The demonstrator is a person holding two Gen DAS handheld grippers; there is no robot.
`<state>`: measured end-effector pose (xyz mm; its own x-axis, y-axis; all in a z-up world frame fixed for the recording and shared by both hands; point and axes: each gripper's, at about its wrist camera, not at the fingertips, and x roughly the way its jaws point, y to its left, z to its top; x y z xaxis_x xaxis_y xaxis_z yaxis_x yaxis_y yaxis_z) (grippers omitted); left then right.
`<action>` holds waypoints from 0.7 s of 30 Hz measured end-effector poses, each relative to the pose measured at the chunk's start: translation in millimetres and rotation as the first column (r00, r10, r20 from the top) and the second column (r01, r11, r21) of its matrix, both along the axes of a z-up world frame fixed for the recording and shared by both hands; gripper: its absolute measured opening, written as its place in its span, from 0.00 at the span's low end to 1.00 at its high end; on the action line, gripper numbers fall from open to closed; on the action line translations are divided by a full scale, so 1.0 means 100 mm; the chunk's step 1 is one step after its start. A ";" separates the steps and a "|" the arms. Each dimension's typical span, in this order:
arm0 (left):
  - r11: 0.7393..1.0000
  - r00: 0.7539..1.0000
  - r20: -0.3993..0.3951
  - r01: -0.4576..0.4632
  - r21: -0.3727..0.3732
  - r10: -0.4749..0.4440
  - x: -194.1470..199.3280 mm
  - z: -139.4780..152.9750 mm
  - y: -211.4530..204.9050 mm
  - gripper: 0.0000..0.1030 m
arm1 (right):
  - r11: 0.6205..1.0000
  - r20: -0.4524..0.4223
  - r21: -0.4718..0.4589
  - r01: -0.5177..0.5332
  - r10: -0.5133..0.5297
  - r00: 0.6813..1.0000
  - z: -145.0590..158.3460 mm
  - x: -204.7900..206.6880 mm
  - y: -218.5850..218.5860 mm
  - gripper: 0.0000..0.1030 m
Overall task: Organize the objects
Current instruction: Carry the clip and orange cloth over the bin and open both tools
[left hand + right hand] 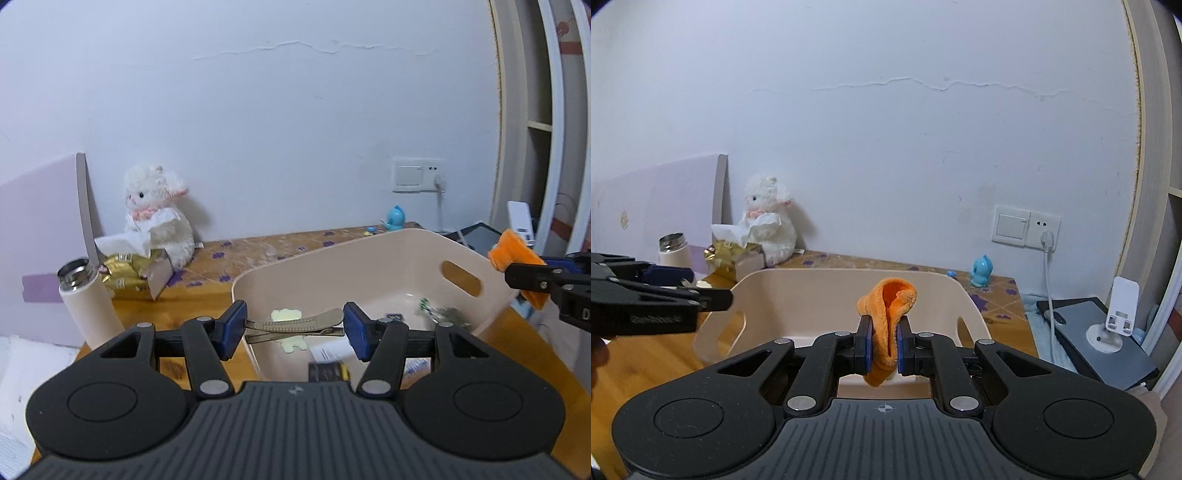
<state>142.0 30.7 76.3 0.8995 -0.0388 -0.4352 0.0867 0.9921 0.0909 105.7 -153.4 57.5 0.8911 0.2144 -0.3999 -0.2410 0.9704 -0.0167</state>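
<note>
one bin [369,258], one hair clip [295,326] — one orange cloth [886,314]

The lower part of the bin [388,266] is hidden behind the left gripper [295,328], and the dark packet [327,371] and the papers [332,352] inside are cut off by its body — their print is too small to read. A greenish thing [443,314] in the bin is blurred; what it is cannot be told. In the right wrist view the inside of the bin is hidden by the right gripper [884,345] and the orange cloth [886,314]. The lettering on the left gripper there is too blurred to read.
</note>
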 end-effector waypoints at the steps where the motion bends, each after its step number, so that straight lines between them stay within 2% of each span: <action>1: 1.000 1.000 -0.005 -0.004 0.005 0.004 0.06 -0.01 -0.02 0.57 | 1.000 -0.006 -0.006 -0.001 0.001 1.000 -0.01 0.07 0.03 0.11; 6: 0.999 0.999 -0.045 -0.001 0.048 0.003 0.35 -0.14 -0.13 0.57 | 0.999 -0.044 -0.052 0.000 -0.003 0.999 -0.10 0.35 0.20 0.11; 10: 0.998 0.992 -0.123 0.025 0.062 -0.017 0.54 -0.30 -0.22 0.57 | 0.997 -0.087 -0.072 0.000 -0.006 0.996 -0.21 0.53 0.31 0.11; 12: 0.997 0.982 -0.187 0.054 0.063 -0.042 0.63 -0.39 -0.27 0.57 | 0.996 -0.111 -0.087 -0.003 -0.007 0.994 -0.27 0.61 0.36 0.11; 16: 0.994 0.973 -0.227 0.067 0.088 -0.046 0.69 -0.52 -0.35 0.57 | 0.993 -0.169 -0.115 -0.016 -0.004 0.986 -0.40 0.74 0.45 0.11; 20: 0.996 0.963 -0.267 0.060 0.060 -0.042 0.76 -0.57 -0.32 0.58 | 0.994 -0.225 -0.113 -0.015 -0.011 0.974 -0.50 0.78 0.45 0.13; 21: 0.996 0.961 -0.272 0.060 0.060 -0.042 0.76 -0.57 -0.31 0.58 | 0.994 -0.234 -0.105 -0.014 -0.011 0.972 -0.51 0.78 0.44 0.16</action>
